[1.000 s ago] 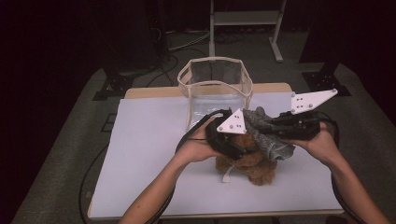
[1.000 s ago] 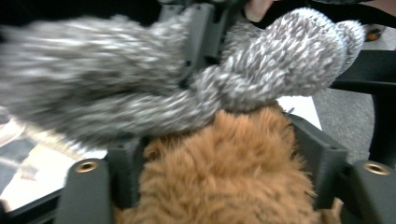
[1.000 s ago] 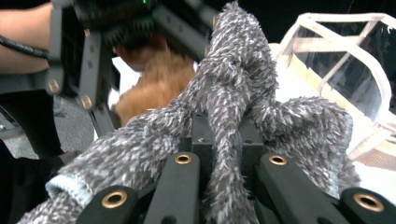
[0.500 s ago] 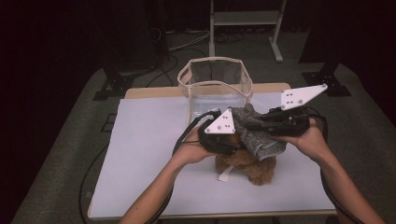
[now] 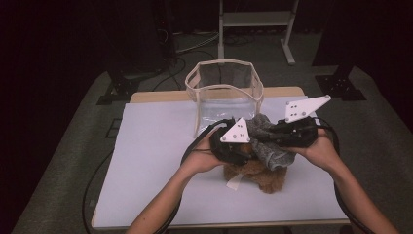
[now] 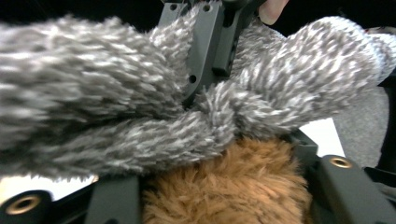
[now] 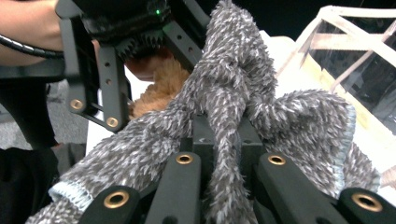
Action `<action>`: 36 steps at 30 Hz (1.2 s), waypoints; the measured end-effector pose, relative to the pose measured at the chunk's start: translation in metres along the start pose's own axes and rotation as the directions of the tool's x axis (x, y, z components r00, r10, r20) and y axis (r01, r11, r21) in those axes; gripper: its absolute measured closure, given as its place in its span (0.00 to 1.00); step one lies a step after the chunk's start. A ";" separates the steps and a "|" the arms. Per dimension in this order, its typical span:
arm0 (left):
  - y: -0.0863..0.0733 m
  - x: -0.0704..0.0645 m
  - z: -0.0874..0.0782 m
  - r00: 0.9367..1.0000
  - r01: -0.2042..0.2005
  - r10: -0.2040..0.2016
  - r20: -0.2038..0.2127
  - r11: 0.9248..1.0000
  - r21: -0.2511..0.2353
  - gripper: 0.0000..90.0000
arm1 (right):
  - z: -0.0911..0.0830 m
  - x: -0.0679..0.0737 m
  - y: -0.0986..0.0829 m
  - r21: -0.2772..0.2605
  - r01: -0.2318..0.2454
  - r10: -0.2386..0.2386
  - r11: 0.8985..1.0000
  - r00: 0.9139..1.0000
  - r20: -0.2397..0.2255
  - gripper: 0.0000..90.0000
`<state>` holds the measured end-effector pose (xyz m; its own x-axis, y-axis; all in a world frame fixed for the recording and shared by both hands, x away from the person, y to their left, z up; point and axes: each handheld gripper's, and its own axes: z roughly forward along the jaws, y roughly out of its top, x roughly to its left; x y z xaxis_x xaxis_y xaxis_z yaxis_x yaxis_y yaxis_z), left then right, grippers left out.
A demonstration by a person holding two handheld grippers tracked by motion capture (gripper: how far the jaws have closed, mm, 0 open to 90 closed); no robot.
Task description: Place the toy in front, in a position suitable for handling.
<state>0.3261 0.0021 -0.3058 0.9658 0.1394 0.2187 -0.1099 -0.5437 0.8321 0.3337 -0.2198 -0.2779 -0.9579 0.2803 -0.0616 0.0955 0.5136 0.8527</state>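
Both grippers have drifted a little toward the mesh basket (image 5: 224, 90) since the earlier frames, carrying the grey fuzzy cloth (image 5: 267, 141) with them, while the brown plush toy (image 5: 255, 174) seems to have stayed on the white table (image 5: 151, 161).

From the high view, the left gripper (image 5: 243, 146) and the right gripper (image 5: 272, 139) meet over the middle of the table, just in front of the basket, with the cloth bunched between them. The right gripper view shows its own jaws drawn together on a fold of the grey cloth (image 7: 224, 140), which rises between them and spreads to both sides; a pale blue hem shows at the edges. In the left gripper view, grey pile (image 6: 140, 107) lies across the jaws and brown fur (image 6: 229, 186) sits between them low down; whether those jaws pinch the cloth, the toy or nothing I cannot tell, since the fabric hides their tips.

The two-handed hold probably serves to keep the limp cloth gathered and clear of the toy beneath, so that it can be lifted as one bundle. With the basket standing open just beyond, the likely aim is to drop the cloth in; a trailing end could snag the toy or the basket rim.
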 end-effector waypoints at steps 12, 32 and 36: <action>-0.006 0.002 0.000 1.000 0.011 -0.011 0.005 1.000 0.011 0.47 | 0.008 0.000 0.000 0.040 0.018 -0.018 0.999 1.000 0.008 0.92; -0.019 0.001 0.009 1.000 -0.004 0.004 0.001 0.998 0.068 0.56 | 0.020 -0.001 -0.027 0.021 -0.022 0.022 1.000 1.000 -0.002 0.92; -0.022 0.002 0.011 1.000 0.002 -0.002 0.009 0.996 0.088 0.53 | 0.023 0.001 -0.030 0.039 -0.014 0.014 0.999 1.000 0.015 0.93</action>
<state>0.3332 0.0052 -0.3291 0.9681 0.1333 0.2121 -0.0873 -0.6140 0.7845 0.3362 -0.2163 -0.3151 -0.9523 0.2997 -0.0580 0.1194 0.5405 0.8328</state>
